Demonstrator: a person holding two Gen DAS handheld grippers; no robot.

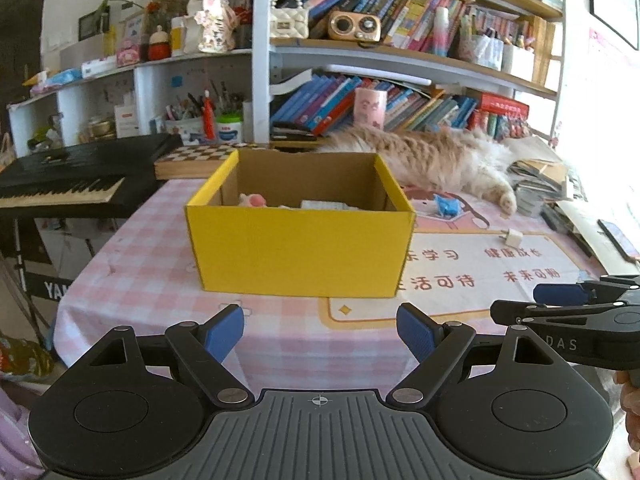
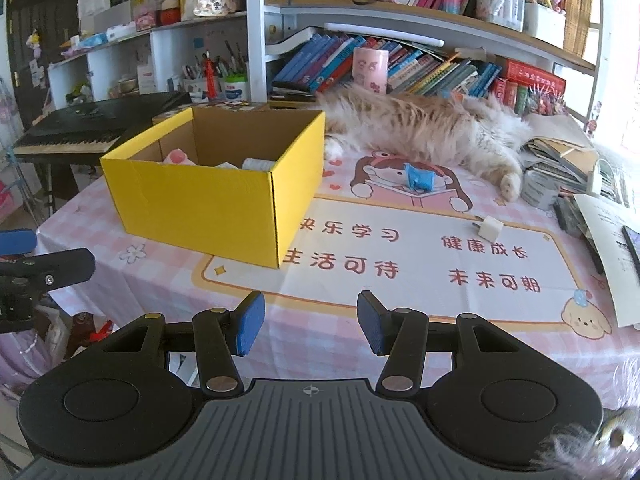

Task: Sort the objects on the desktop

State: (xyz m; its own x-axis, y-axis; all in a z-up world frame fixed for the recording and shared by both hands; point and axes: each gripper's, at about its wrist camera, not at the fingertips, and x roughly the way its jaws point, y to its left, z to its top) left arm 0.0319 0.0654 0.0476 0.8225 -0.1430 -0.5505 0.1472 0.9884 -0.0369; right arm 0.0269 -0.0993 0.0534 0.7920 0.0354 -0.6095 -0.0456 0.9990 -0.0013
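Observation:
A yellow cardboard box [image 1: 298,246] stands open on the pink checked tablecloth, with a pink-and-white toy [image 1: 253,200] and white items inside; it also shows in the right wrist view [image 2: 208,204]. A blue crumpled object [image 2: 418,178] and a white plug adapter [image 2: 491,229] lie on the cloth to the right of the box; both also show in the left wrist view, the blue object [image 1: 446,205] and the adapter [image 1: 512,236]. My left gripper [image 1: 320,330] is open and empty in front of the box. My right gripper [image 2: 310,322] is open and empty near the table's front edge.
A long-haired cat [image 2: 432,128] lies along the back of the table. A pile of papers and books [image 2: 560,156] sits at the right, with a phone [image 2: 634,246] on paper. A keyboard piano [image 2: 80,136] stands left of the table. Bookshelves [image 2: 400,20] rise behind.

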